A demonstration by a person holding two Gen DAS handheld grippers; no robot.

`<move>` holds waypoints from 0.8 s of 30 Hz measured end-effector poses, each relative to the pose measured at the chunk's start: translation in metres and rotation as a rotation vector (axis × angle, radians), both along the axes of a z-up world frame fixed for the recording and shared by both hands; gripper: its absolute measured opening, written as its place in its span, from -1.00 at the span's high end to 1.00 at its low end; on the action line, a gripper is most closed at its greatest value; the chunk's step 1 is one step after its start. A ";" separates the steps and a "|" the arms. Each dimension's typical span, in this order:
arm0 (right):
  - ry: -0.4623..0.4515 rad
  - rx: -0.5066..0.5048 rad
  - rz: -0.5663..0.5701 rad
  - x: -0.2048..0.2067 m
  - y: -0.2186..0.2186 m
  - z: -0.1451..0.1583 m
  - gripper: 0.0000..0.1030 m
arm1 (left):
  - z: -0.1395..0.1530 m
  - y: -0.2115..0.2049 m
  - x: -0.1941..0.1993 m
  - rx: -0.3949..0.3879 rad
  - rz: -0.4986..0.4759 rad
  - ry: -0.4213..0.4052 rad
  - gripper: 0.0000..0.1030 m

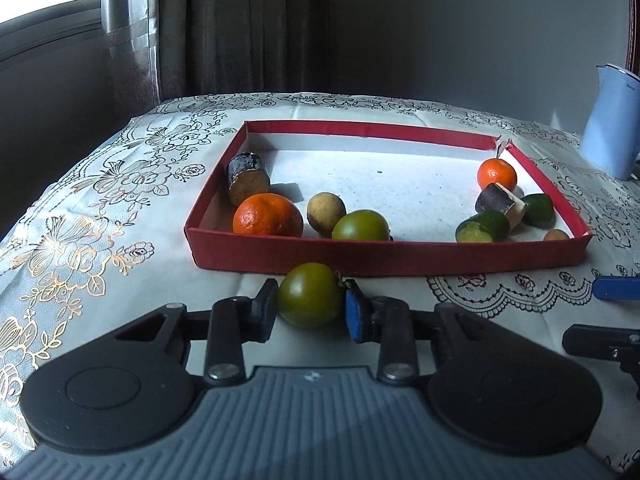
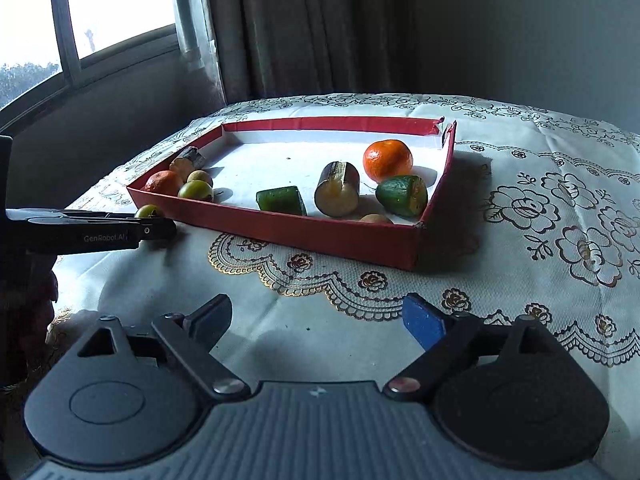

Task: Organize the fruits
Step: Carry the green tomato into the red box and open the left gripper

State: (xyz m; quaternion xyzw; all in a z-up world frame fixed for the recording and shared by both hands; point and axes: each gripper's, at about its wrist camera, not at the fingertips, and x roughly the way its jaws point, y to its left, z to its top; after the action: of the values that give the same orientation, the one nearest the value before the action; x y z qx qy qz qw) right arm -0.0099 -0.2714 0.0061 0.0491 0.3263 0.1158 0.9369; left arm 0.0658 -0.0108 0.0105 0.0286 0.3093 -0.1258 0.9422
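Note:
A red shallow box (image 1: 384, 258) (image 2: 340, 236) lies on the table and holds two oranges (image 1: 268, 216) (image 2: 387, 160), a green round fruit (image 1: 361, 226), a yellowish round fruit (image 1: 326, 209), sugarcane pieces (image 1: 247, 178) (image 2: 338, 188) and green cut pieces (image 1: 482, 229) (image 2: 402, 195). My left gripper (image 1: 311, 304) is shut on a green round fruit (image 1: 310, 294) just in front of the box's near wall, at tabletop level. My right gripper (image 2: 320, 324) is open and empty above the tablecloth, in front of the box.
A pale blue kettle (image 1: 612, 120) stands at the table's back right. The left gripper's body (image 2: 92, 230) shows at the left of the right wrist view. A window (image 2: 60, 20) and curtains (image 2: 300, 28) lie behind the table. The floral tablecloth (image 2: 560, 220) covers the table.

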 end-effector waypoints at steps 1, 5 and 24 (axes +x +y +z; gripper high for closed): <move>0.000 0.000 0.000 0.000 0.000 0.000 -0.82 | 0.001 -0.001 -0.003 -0.002 -0.006 -0.003 0.40; 0.000 0.000 0.000 0.000 0.000 0.000 -0.82 | 0.007 -0.008 -0.013 0.000 -0.014 -0.024 0.40; 0.001 0.008 0.003 0.000 0.001 0.000 -0.87 | 0.035 -0.063 0.031 -0.011 -0.037 -0.082 0.40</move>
State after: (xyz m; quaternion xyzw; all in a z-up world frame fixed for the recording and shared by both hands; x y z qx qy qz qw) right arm -0.0095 -0.2702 0.0060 0.0523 0.3265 0.1183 0.9363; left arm 0.0964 -0.0734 0.0452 0.0342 0.2693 -0.1438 0.9516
